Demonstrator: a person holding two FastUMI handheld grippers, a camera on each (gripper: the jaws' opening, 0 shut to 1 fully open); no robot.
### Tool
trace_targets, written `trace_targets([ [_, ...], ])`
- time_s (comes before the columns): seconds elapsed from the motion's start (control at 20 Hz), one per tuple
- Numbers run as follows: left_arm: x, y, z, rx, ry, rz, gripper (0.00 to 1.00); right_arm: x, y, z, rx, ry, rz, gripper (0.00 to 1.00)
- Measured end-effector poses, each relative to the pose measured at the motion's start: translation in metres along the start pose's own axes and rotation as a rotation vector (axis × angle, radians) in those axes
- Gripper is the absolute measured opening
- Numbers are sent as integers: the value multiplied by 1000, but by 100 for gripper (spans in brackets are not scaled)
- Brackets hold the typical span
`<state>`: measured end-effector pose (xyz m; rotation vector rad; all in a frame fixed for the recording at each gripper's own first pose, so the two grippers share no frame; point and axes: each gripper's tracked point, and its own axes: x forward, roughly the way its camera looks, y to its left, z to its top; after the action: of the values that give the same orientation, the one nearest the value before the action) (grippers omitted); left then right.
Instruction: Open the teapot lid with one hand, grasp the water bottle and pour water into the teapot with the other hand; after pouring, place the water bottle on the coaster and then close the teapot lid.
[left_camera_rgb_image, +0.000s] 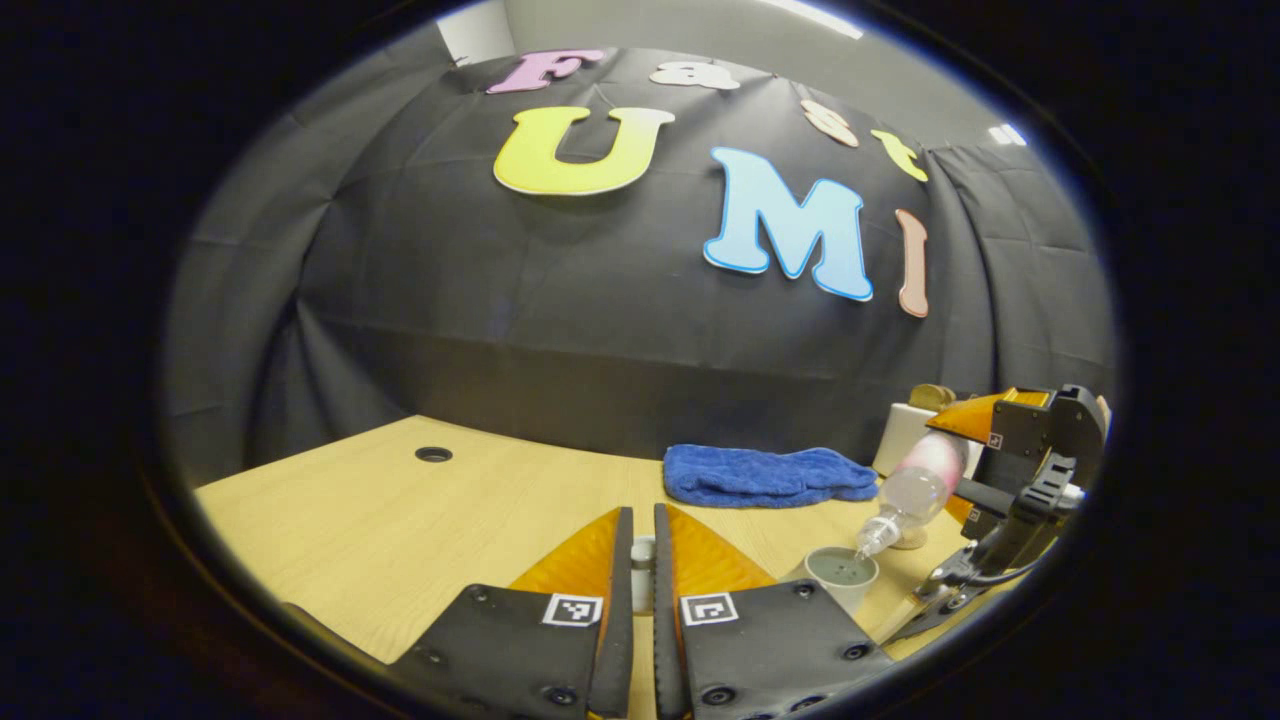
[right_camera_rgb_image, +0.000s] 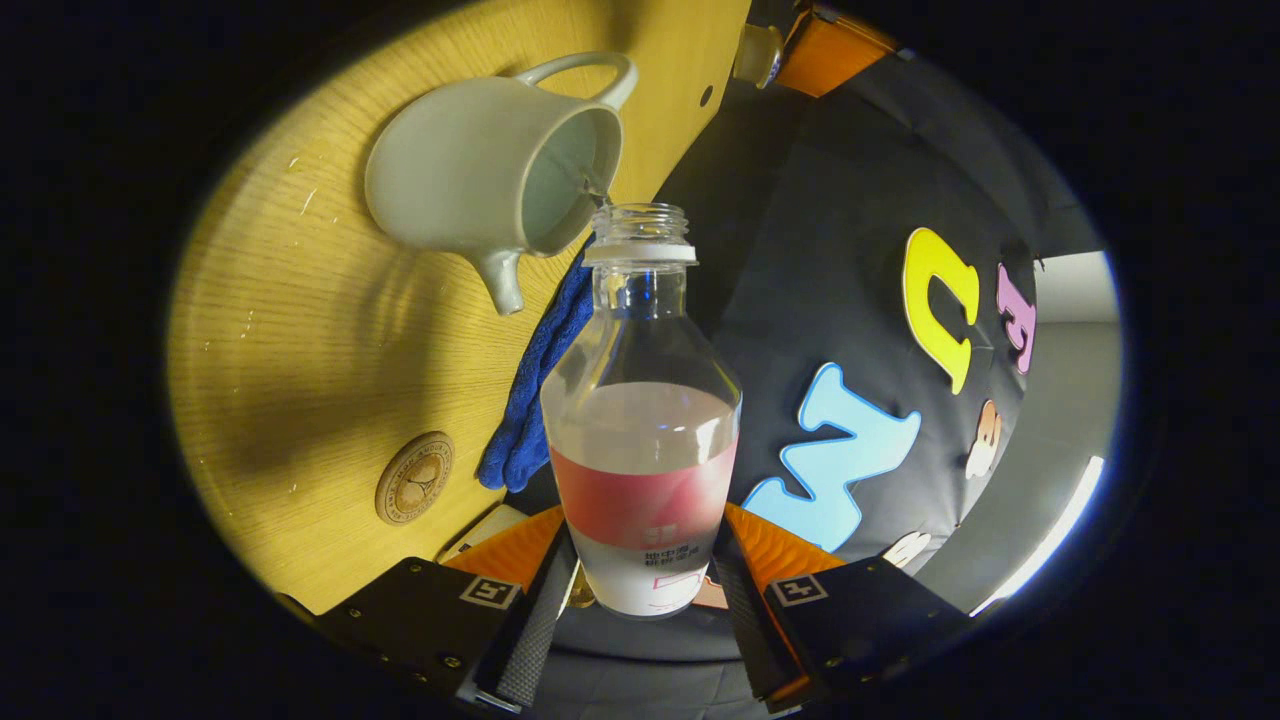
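Note:
My right gripper (right_camera_rgb_image: 646, 530) is shut on a clear water bottle (right_camera_rgb_image: 640, 400) with a pink label, tipped down. The bottle's open mouth is at the rim of the lidless grey-white teapot (right_camera_rgb_image: 490, 170), and a thin stream of water runs into it. In the left gripper view the teapot (left_camera_rgb_image: 842, 575) stands at the lower right, with the tilted bottle (left_camera_rgb_image: 912, 492) and the right gripper (left_camera_rgb_image: 1020, 470) above it. My left gripper (left_camera_rgb_image: 642, 515) is shut on the small pale teapot lid (left_camera_rgb_image: 643, 560), held off to the teapot's left. A round wooden coaster (right_camera_rgb_image: 414, 478) lies bare on the table.
A folded blue towel (left_camera_rgb_image: 765, 475) lies at the back of the wooden table (left_camera_rgb_image: 400, 540), near the black cloth wall. A white box (left_camera_rgb_image: 900, 432) stands behind the bottle. A round cable hole (left_camera_rgb_image: 433, 454) is at the far left.

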<state>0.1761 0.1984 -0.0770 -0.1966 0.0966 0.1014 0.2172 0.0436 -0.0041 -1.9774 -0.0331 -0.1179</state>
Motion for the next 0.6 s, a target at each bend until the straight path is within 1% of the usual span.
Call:
trace_targets([
  [0.6, 0, 8, -1, -30, -1, 14, 15, -3, -39, 4, -118, -22, -118, 76],
])
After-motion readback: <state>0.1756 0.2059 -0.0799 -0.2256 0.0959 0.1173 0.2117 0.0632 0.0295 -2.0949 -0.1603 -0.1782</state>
